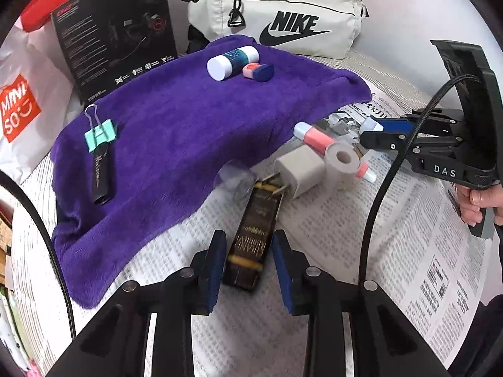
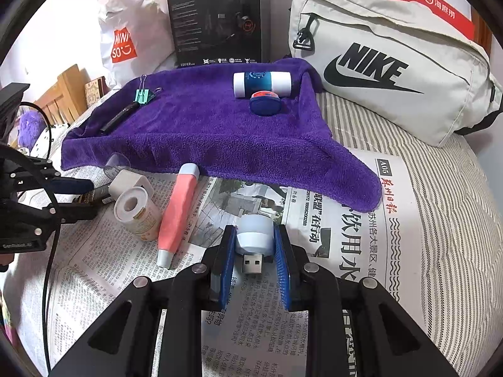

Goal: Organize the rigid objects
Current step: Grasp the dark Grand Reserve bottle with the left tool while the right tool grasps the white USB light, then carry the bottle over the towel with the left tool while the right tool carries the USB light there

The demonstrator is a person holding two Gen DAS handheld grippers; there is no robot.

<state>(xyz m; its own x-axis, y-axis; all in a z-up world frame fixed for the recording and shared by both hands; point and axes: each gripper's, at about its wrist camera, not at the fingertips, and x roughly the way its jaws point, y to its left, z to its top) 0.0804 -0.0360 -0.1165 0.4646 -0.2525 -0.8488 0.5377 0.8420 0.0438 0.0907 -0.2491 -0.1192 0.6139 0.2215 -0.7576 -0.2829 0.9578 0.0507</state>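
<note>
A: Purple towel [image 2: 220, 138] is covering the back half of the bed, newspaper [image 2: 345, 251] is lying in front of it. Where's the right gripper [image 2: 255, 245] sitting?

B: Over the newspaper, just short of the towel's front edge. Its blue pads are pressing both sides of a white USB light [image 2: 254, 235], plug pointing back at the camera.

A: Left gripper [image 1: 250, 257]?

B: Jaws are standing apart, pads [image 1: 217, 267] either side of a black box [image 1: 251, 238] with gold lettering. There's a gap on each side, so it isn't gripping.

A: Anything crowding the box?

B: Yes. A white charger [image 1: 300, 172] is sitting at its far end, prongs reaching over the box top. A tape roll [image 1: 341, 158] is touching the charger on the right, a pink pen [image 1: 314, 139] is lying behind both. A clear cap [image 1: 235, 182] is resting at the towel edge, just left of the charger.

A: On the towel?

B: A blue-and-white bottle [image 2: 262, 83] on its side, with a blue oval case [image 2: 265, 102] right against it. Far left, a green clip [image 2: 144, 95] and a black stick [image 2: 118, 117] are lying end to end.

A: Background?

B: A Nike bag [image 2: 393, 62], a black Hecate carton [image 2: 217, 19] and a Miniso bag [image 2: 125, 37] are lining the wall behind the towel.
</note>
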